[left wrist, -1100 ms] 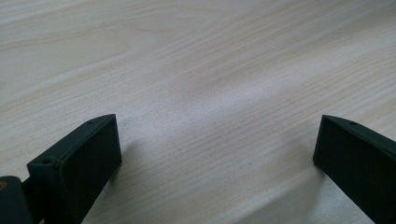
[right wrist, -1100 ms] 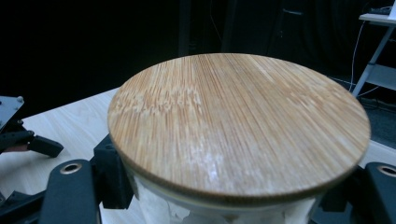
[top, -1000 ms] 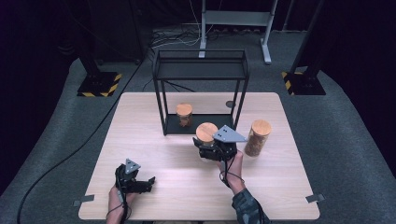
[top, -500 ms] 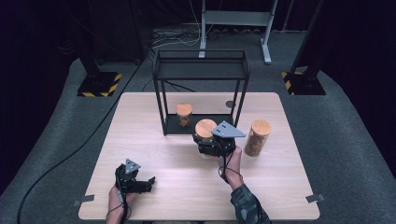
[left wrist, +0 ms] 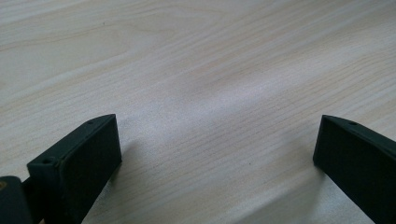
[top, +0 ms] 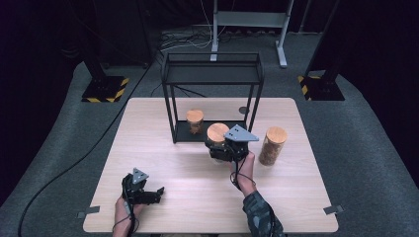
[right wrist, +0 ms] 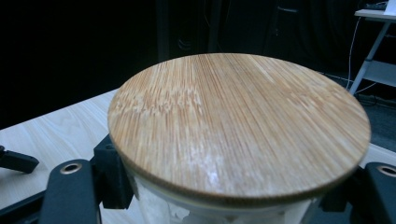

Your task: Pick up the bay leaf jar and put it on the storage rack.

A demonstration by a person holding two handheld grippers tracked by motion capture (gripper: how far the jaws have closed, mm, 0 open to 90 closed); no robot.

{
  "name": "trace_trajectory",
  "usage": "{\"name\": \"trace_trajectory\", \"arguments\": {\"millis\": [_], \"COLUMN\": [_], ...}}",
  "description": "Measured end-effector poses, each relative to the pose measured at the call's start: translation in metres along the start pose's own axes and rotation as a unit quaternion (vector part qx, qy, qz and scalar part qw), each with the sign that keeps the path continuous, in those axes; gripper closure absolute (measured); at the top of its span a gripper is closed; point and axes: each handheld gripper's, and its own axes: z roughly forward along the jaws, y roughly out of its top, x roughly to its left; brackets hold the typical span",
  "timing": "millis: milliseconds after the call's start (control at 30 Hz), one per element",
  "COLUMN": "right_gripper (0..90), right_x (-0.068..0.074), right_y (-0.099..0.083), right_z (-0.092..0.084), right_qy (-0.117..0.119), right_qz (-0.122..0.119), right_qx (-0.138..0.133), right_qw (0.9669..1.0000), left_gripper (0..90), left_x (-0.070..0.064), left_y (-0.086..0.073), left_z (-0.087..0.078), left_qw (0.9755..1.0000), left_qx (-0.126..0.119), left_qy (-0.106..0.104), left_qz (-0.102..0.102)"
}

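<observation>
The right tool (top: pixel 222 148) is clamped on a glass jar with a round bamboo lid (right wrist: pixel 238 126), near the black wire shelf (top: pixel 212 74); the left tool (top: pixel 153 193) rests apart on the pale wooden surface (top: pixel 188 197).

Left gripper (top: pixel 157 190): black body, grey three-cornered plate on top with small dark holes; two flat black block-shaped jaws, each with a small screw hole near its tip. Right gripper (top: pixel 217 146): same black build, larger-looking grey triangular plate above, brass-ringed screw holes in the jaw mounts. Thin black cable trailing behind each gripper. Camouflage-patterned sleeve (top: pixel 262 215) behind right gripper.
</observation>
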Motion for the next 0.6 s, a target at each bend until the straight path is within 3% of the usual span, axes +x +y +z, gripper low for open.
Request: {"name": "trace_trajectory", "arguments": {"millis": [600], "right_gripper": [24.5], "right_x": [-0.008], "right_y": [0.002], "right_z": [0.012], "right_qy": [-0.001], "right_qz": [0.003], "right_qx": [0.001], "right_qw": [1.0], "left_gripper": [0.4], "left_x": [0.0], "left_y": [0.0], "left_z": [0.0], "left_qw": [1.0], "left_qx": [0.0], "left_qy": [0.0], "left_qz": [0.0]}}
